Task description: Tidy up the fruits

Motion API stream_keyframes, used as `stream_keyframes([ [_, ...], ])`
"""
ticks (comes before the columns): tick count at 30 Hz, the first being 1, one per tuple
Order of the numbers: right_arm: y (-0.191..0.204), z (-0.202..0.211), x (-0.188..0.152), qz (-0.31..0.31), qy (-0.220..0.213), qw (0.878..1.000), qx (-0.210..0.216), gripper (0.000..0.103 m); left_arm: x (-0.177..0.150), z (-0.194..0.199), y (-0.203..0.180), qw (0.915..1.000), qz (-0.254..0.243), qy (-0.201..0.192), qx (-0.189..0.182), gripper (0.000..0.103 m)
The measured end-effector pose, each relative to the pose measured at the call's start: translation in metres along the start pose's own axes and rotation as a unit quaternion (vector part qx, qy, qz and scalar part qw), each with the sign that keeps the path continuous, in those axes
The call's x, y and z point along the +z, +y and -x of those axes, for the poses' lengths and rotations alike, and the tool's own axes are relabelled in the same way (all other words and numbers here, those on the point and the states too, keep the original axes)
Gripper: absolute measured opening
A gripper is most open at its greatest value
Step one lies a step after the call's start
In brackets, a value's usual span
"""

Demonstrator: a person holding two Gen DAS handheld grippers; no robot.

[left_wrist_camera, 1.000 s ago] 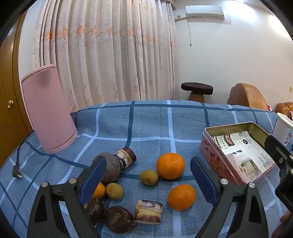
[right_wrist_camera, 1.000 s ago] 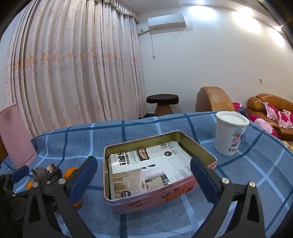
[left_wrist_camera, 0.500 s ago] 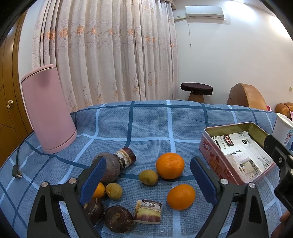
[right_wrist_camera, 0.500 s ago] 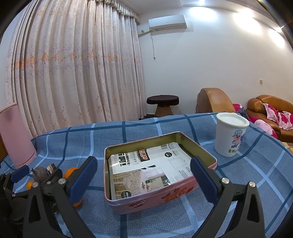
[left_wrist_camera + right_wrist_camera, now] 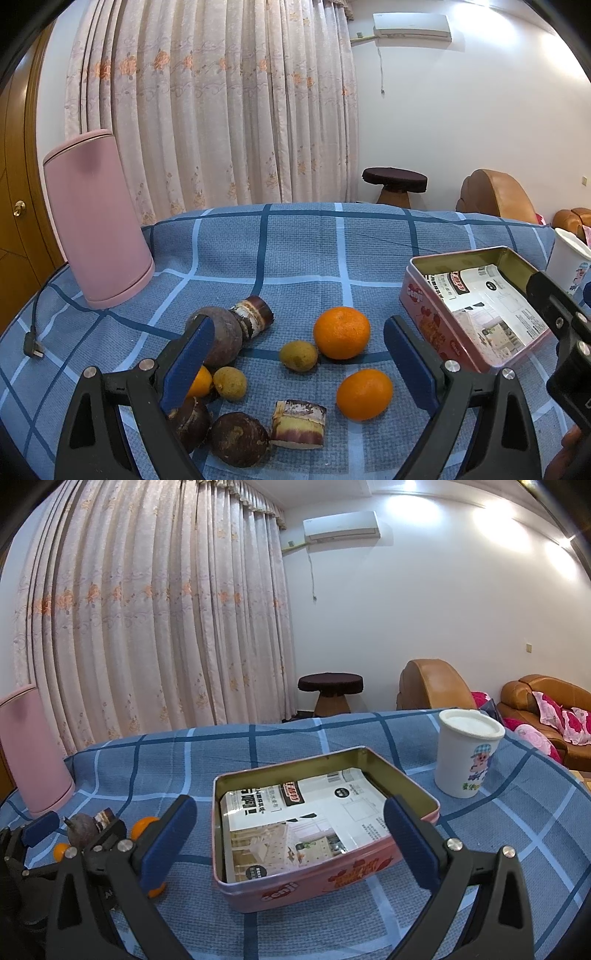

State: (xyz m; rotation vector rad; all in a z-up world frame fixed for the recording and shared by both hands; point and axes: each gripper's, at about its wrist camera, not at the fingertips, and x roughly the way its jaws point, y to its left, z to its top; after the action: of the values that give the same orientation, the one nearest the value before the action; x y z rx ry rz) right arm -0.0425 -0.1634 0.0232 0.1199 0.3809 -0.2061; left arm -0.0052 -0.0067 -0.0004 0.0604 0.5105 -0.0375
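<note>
Zero progress as far as visible: pink tin [image 5: 325, 882] holds only printed paper, no fruit inside. Whole pile sits on the blue checked cloth [image 5: 303, 251] to the left of the tin, well apart from it.

Left to sort:
- two big oranges, one [image 5: 341, 332] nearest the tin's left wall, the other [image 5: 364, 395] just in front of it
- small orange [image 5: 199, 382] half hidden behind the left finger pad
- two small yellow-green fruits [image 5: 298, 355] [image 5: 229, 383] further left of the tin
- three dark round purple ones [image 5: 221, 338] [image 5: 238, 439] [image 5: 190, 421], far side of the pile from the tin
- two cut cane-like pieces [image 5: 253, 317] [image 5: 298, 424]; fruit or not, cannot tell

Left gripper [image 5: 295, 365]: fingers spread wide, empty, hovering over the pile, aimed roughly at the yellow-green fruit and the oranges. No contact.

Right gripper [image 5: 291, 843]: fingers spread wide, empty, hovering just in front of the tin, tin framed between the pads. Not touching it.

Probably pre-grasp, first pick pending. Round fruit likely to roll on the cloth if nudged.
</note>
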Motion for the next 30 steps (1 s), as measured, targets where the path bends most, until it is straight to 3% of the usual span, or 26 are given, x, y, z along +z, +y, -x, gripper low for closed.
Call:
stream_keyframes([
  [11, 0.004, 0.000, -0.002, 0.006, 0.000, 1.000, 0.014, 0.103, 0.000, 0.002, 0.002, 1.0000, 0.000, 0.004, 0.000, 0.094],
  [18, 0.007, -0.003, -0.004, 0.011, 0.013, 0.999, 0.032, 0.101, 0.002, -0.001, 0.023, 0.9999, -0.011, 0.011, 0.007, 0.094],
  [21, 0.014, -0.006, -0.006, 0.021, 0.028, 0.998, 0.059, 0.093, 0.003, -0.002, 0.043, 0.9998, -0.009, 0.019, -0.002, 0.094],
  [24, 0.026, -0.010, -0.011, 0.037, 0.054, 0.993, 0.102, 0.083, 0.000, -0.002, 0.068, 0.9996, -0.002, 0.021, 0.016, 0.094],
  [28, 0.049, -0.022, -0.023, 0.058, 0.118, 0.974, 0.186, 0.072, -0.003, -0.001, 0.101, 0.9989, 0.024, 0.031, 0.026, 0.094],
  [30, 0.065, -0.024, -0.028, 0.088, 0.134, 0.966, 0.202, 0.067, -0.007, 0.000, 0.116, 0.9979, 0.032, 0.040, 0.039, 0.094],
])
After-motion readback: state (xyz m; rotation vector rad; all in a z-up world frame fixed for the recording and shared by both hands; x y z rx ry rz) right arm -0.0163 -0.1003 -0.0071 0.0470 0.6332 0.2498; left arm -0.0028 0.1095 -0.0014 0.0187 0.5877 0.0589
